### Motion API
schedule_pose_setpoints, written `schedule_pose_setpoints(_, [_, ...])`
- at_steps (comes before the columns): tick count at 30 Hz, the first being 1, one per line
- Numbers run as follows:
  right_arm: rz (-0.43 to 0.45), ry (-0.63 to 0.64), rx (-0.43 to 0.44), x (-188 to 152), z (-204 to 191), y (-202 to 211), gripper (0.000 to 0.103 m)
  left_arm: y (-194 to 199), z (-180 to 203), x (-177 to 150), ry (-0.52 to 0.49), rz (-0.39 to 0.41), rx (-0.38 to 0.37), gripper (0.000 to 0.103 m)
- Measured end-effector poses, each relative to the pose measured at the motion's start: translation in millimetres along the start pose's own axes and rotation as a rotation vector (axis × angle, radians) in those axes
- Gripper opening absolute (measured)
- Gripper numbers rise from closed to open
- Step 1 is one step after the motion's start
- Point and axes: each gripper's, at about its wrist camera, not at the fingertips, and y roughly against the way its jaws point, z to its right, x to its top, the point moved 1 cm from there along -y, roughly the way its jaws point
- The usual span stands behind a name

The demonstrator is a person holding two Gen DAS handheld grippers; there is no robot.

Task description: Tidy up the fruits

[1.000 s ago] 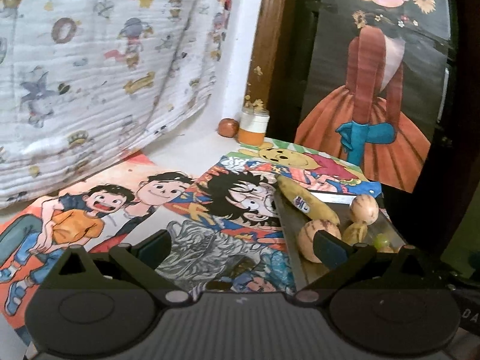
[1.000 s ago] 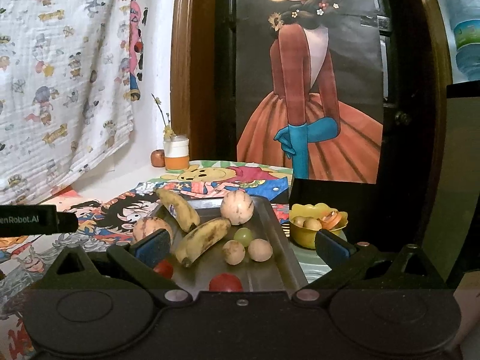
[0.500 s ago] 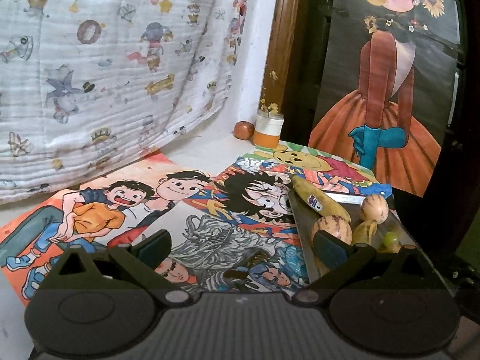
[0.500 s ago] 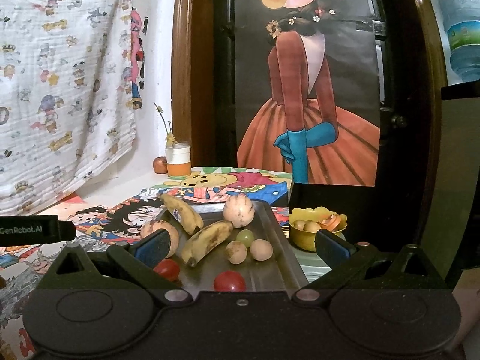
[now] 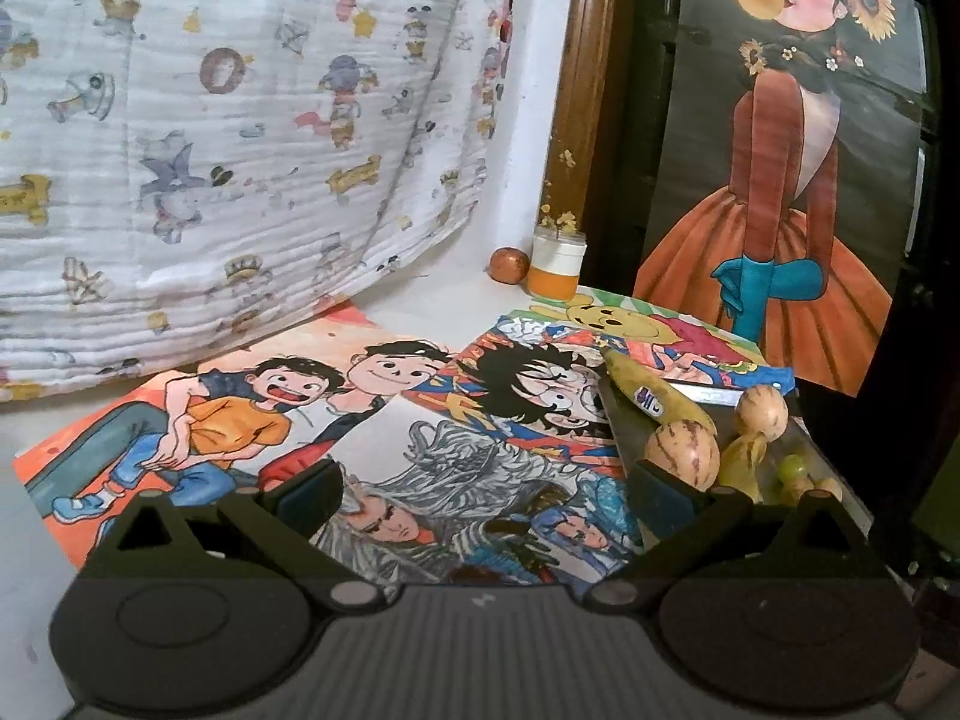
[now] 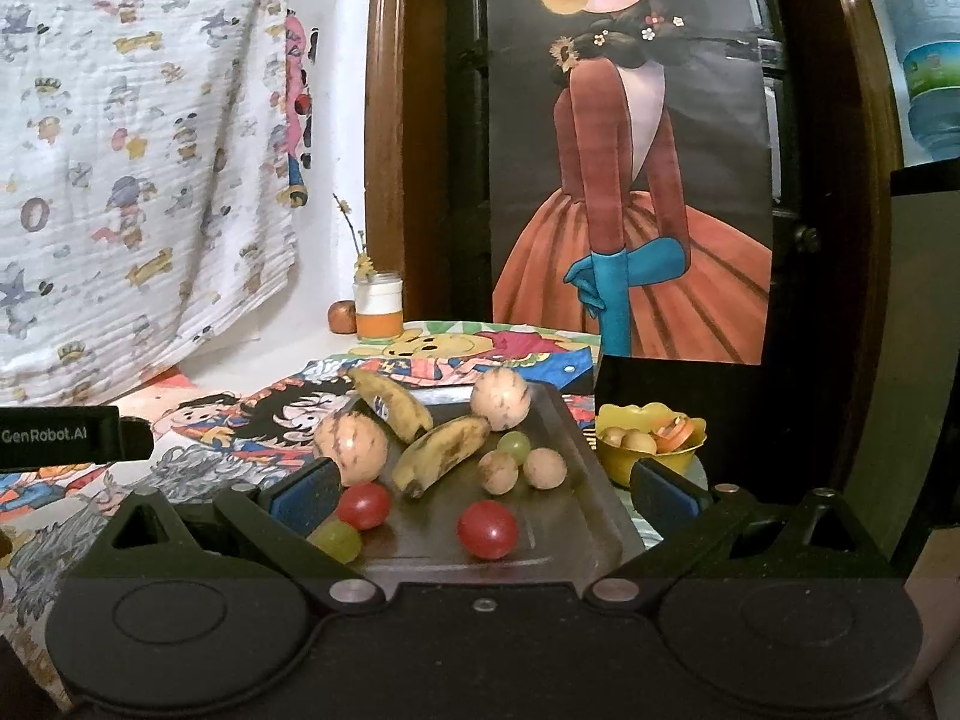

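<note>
A dark metal tray [image 6: 576, 450] holds two bananas [image 6: 441, 453], two striped pale melons [image 6: 351, 441], small tan fruits [image 6: 543, 468], green grapes [image 6: 516, 446] and two red tomatoes [image 6: 487, 529]. My right gripper [image 6: 486, 489] hangs open just in front of the tray's near edge, nothing between its fingers. A yellow bowl [image 6: 651, 450] with small fruits stands right of the tray. My left gripper [image 5: 480, 492] is open over the cartoon posters [image 5: 420, 420], left of the tray [image 5: 624, 432]; a melon [image 5: 681, 456] lies just beyond its right finger.
A small jar [image 6: 378, 309] and a round reddish fruit [image 6: 342, 317] stand at the back by the wooden door frame [image 6: 384, 120]. A printed cloth [image 5: 210, 150] hangs on the left. A dark box [image 6: 690, 384] stands behind the bowl. The left gripper's body [image 6: 66, 435] juts in at left.
Both grippers have drawn back and risen a little. The left view has swung left, showing more poster and less tray. In the right view more of the tray's near end shows, including a green grape.
</note>
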Motion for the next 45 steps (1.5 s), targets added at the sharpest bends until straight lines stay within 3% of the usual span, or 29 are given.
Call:
schedule_pose_setpoints(27, [0.001,-0.036,0.045,-22.1,-6.2,24.4,0.102,30.0,-22.1,-20.1,-0.040,0.005,0.052,0.103])
schedule_pose_setpoints(45, [0.005,-0.054,0.074,-48.0,-13.0,31.0,0.102,40.7,-46.9,-39.9,-0.047,0.006,0.038,0.103])
